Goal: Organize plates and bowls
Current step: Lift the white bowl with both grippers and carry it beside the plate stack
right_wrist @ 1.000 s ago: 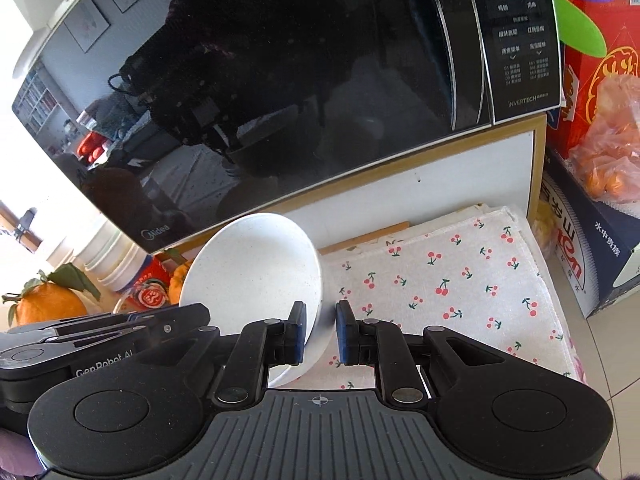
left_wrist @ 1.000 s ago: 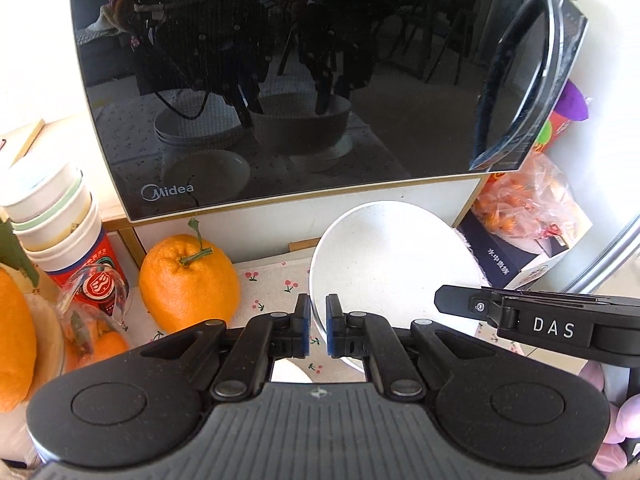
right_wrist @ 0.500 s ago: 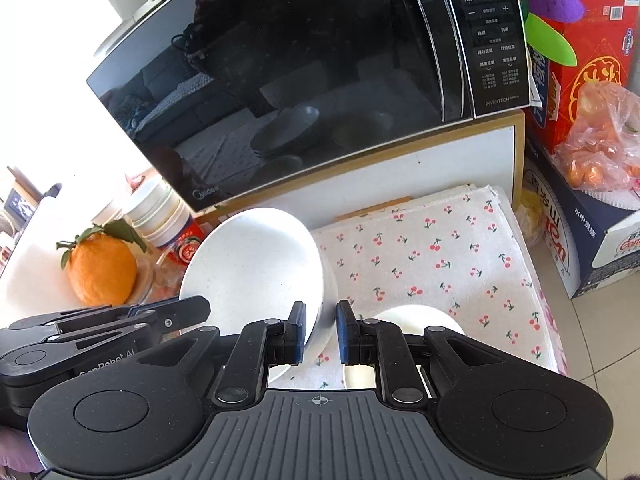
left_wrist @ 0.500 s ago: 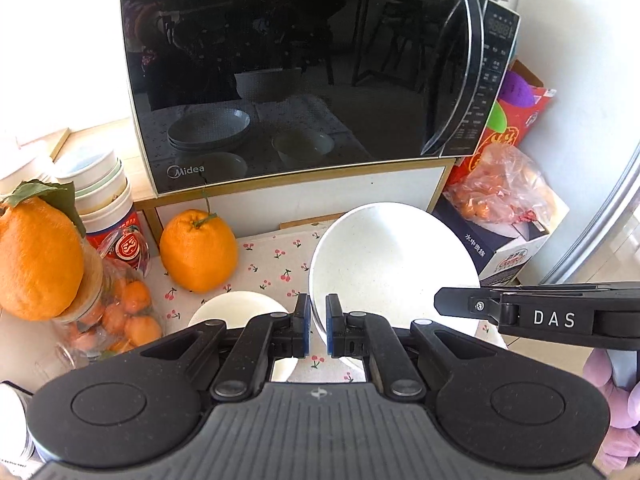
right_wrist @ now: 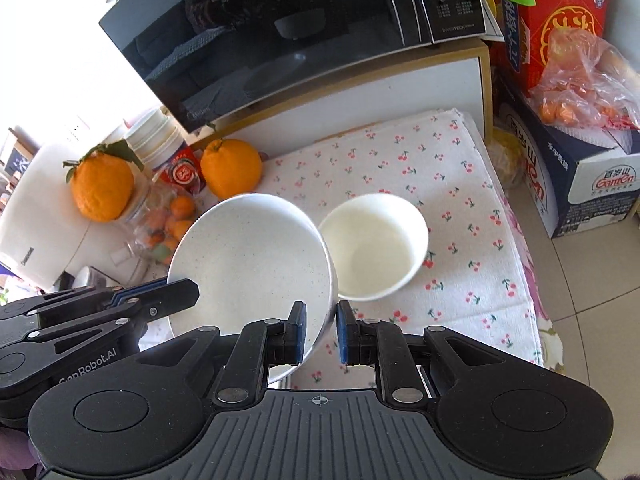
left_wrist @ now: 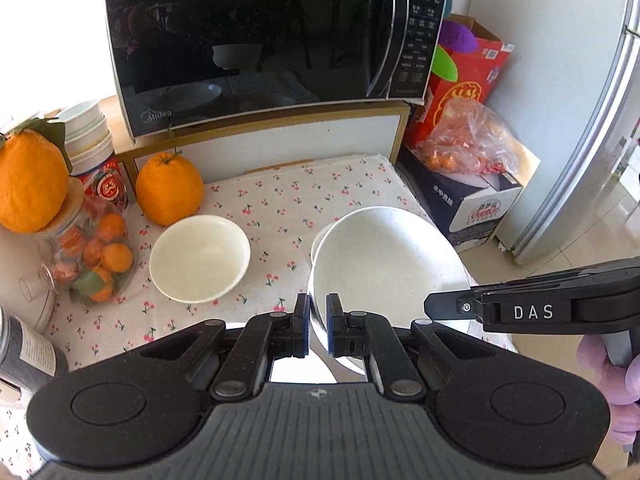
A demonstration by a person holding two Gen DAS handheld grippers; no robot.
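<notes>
Both grippers hold one large speckled white bowl (left_wrist: 384, 264) above the cherry-print cloth (left_wrist: 288, 200). My left gripper (left_wrist: 318, 326) is shut on its left rim. My right gripper (right_wrist: 322, 332) is shut on its right rim; the bowl (right_wrist: 252, 256) fills the left of the right wrist view. A small white bowl (left_wrist: 199, 258) sits on the cloth to the left. Another small white bowl (right_wrist: 374, 246) sits on the cloth just right of the held bowl, partly hidden behind it in the left wrist view.
A black microwave (left_wrist: 272, 40) stands on a white shelf behind the cloth. A large orange (left_wrist: 169, 188), a jar of small oranges (left_wrist: 86, 256) and stacked cups (left_wrist: 90, 144) are at the left. Boxes and a bag of oranges (left_wrist: 468, 148) stand at the right.
Both grippers have pulled back and up from the microwave with the large bowl between them. The cloth and the two small bowls have come into view.
</notes>
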